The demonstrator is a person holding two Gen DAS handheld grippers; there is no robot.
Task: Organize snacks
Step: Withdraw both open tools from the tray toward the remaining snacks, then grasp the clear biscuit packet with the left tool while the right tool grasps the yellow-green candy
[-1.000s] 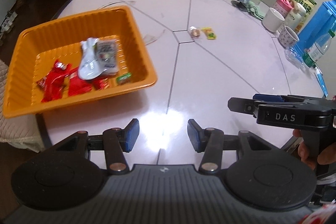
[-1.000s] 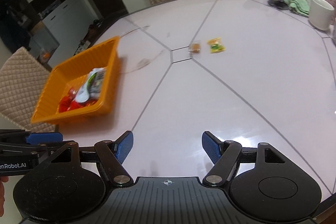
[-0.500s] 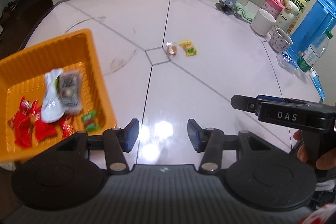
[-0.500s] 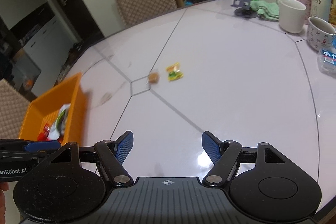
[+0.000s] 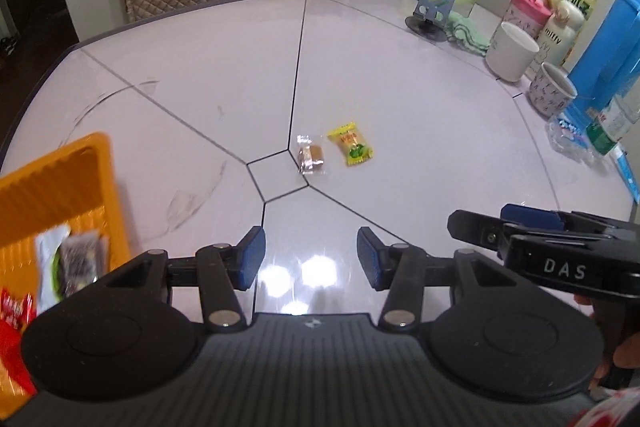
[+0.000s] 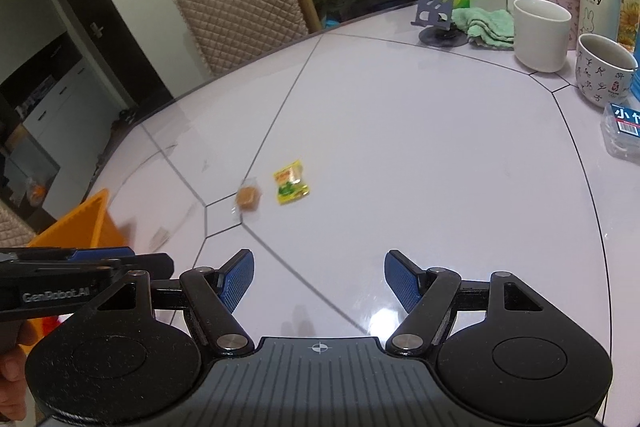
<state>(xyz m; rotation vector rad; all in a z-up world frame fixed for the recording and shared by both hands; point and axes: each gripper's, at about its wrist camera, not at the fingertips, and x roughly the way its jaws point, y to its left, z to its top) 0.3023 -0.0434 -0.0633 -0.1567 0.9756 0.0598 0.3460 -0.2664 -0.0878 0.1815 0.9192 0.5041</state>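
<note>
Two loose snacks lie near the middle of the white table: a brown sweet in clear wrap [image 5: 311, 155] [image 6: 247, 197] and, just right of it, a yellow-green packet [image 5: 351, 144] [image 6: 290, 182]. An orange basket [image 5: 52, 187] [image 6: 86, 227] at the left edge holds several red packets, a white pouch and a dark bar. My left gripper [image 5: 311, 257] hovers open and empty short of the snacks. My right gripper [image 6: 319, 281] is open wider, also empty, and shows side-on at the right of the left wrist view [image 5: 520, 227].
Along the table's right side stand a white mug [image 6: 541, 34], a patterned cup [image 6: 605, 69], a pink tumbler, a white flask, a phone stand [image 6: 436, 9] with a green cloth, a tissue pack and water bottles [image 5: 600, 131]. A quilted chair [image 6: 236, 15] stands behind the table.
Both grippers have swung right, away from the basket and toward the two loose snacks. The basket slid to the left edge of both views. Jaw openings look unchanged.
</note>
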